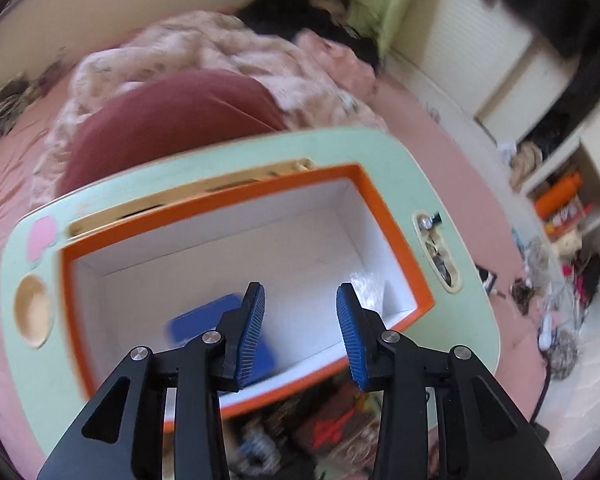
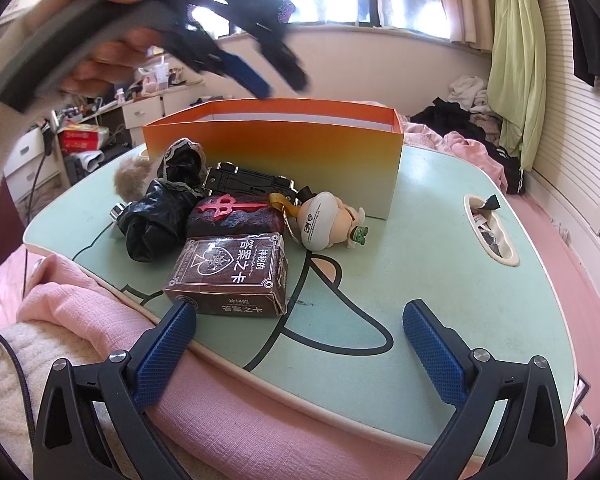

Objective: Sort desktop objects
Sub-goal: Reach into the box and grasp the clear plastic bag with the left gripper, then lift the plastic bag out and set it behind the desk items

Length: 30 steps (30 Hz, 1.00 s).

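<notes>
My left gripper hangs open over the orange box, with nothing between its blue pads. Inside the white-lined box lie a flat blue object at the left and crinkled clear plastic at the right. In the right wrist view the left gripper shows blurred above the orange box. My right gripper stands open and empty at the near edge of the mint lap table. In front of the box are a brown card box, a dark case with a red symbol, a black crumpled bag and a keychain figure.
A black strap-like item and a fur pom lie against the box. The table's side slot holds small bits. Pink bedding lies under the table, crumpled clothes behind it. A person's hand holds the left gripper.
</notes>
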Available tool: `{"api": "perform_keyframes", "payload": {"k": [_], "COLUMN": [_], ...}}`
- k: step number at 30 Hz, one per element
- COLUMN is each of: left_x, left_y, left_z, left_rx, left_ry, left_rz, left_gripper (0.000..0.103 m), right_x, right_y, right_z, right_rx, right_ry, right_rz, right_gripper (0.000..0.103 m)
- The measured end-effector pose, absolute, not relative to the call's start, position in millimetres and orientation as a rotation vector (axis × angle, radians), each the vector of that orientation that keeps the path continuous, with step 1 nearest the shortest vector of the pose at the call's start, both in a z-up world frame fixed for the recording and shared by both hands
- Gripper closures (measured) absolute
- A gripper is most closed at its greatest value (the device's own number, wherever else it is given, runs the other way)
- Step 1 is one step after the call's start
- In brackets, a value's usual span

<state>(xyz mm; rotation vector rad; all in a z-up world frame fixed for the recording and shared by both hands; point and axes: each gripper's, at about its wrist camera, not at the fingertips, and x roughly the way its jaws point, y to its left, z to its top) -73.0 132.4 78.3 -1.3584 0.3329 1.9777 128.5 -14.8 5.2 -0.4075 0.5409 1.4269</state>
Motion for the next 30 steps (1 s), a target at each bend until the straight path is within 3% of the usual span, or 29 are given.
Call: {"api": "perform_keyframes", "payload": {"k": [8,9,11,16,21,25,30], "left_x": [-82.2,-83.5,-86.4,-90.7,-94.1,-57.2,-23.7], "left_y": [195.3,196.1,192.3,170.3,125.1,85.7,69.1], "left_z": [19.5,21.2,24.0,28.2,66.2,105.6,94.7], "left_rx": [-1.549,-1.537,-1.534,-1.505,-1.382,-1.232,-1.209], "left_ry": [0.443,0.442,0.428,0.413,0.25,0.163,0.187], "left_rz": [1.776,1.785,1.788,1.823,1.896,1.855,1.814], "left_gripper": [0.065,0.064,0.071,0.072,0.072,0.071,0.068], "right_x": [129.8,130.0,130.1,130.6,130.8,131.2,131.5], "right_y": [-14.1,-14.6,-15.1,-15.0,-14.8,-15.0,-15.1], "right_z": [4.7,4.6,4.8,5.0,5.4,4.8,4.3], "right_rx": [-0.407,-0.404,-0.403,-0.406,-0.406,-0.406,-0.406], "right_ry": [0.545,0.546,0.544,0.541,0.541,0.541,0.54], "right_rz": [1.425,1.427,1.427,1.426,1.425,1.424,1.424], "right_gripper": [0.0,0.0,0.0,0.0,0.0,0.0,0.0]}}
